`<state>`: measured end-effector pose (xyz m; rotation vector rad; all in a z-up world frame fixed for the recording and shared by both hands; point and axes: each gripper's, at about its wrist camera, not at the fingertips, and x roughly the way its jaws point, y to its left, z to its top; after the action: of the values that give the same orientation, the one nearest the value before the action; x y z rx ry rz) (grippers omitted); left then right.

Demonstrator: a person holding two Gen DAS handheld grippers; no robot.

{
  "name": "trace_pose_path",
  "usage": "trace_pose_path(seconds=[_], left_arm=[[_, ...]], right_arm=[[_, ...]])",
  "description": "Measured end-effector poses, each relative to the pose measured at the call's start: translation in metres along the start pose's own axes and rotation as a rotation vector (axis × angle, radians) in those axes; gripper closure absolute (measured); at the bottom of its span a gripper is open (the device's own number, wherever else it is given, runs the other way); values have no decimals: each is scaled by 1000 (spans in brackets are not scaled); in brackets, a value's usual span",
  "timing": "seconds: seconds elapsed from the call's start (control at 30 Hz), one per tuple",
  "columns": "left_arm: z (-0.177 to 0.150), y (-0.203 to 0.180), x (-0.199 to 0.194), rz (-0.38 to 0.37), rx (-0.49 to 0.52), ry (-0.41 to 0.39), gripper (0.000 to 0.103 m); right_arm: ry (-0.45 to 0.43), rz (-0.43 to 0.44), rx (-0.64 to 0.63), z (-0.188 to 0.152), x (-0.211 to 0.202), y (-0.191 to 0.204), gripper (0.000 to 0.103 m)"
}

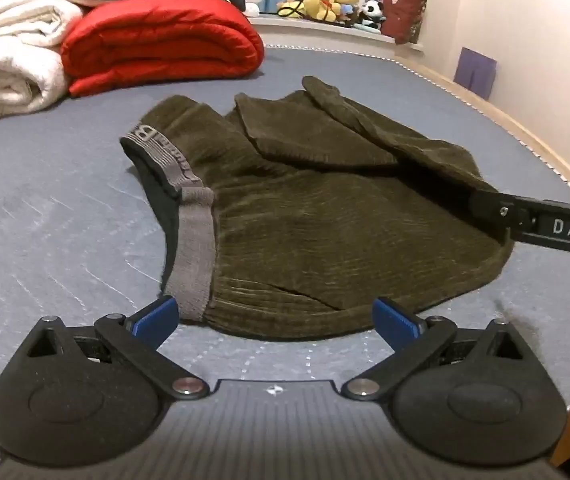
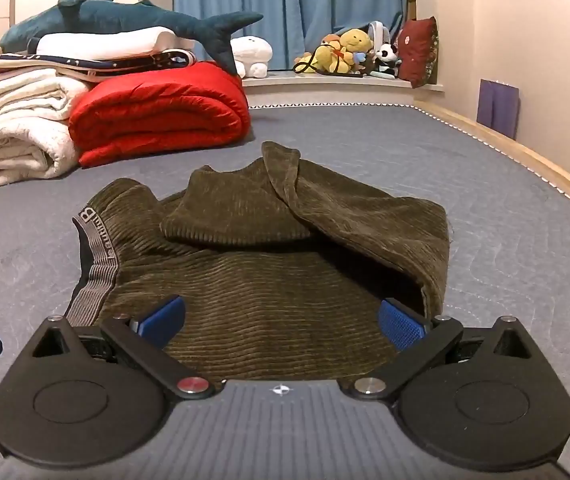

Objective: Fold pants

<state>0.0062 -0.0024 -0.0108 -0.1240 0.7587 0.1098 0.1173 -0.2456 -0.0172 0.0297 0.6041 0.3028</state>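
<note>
With the pants [image 1: 305, 216] half-folded at frame centre, both grippers [image 1: 277, 320] [image 2: 281, 322] gape empty; next, I judge, grab the near edge.

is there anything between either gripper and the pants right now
Nothing visible. The left gripper is open with the near hem of the olive pants right ahead of its fingertips. The right gripper is open too, with the corduroy directly between and ahead of its fingers. The red quilt lies well behind.
</note>
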Motion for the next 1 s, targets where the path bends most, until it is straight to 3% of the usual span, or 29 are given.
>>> trace_pose_path(seconds=[1.0], left_arm=[[-3, -4, 3, 7, 5, 7, 0]], right_arm=[[1, -10, -41, -13, -7, 15, 1]])
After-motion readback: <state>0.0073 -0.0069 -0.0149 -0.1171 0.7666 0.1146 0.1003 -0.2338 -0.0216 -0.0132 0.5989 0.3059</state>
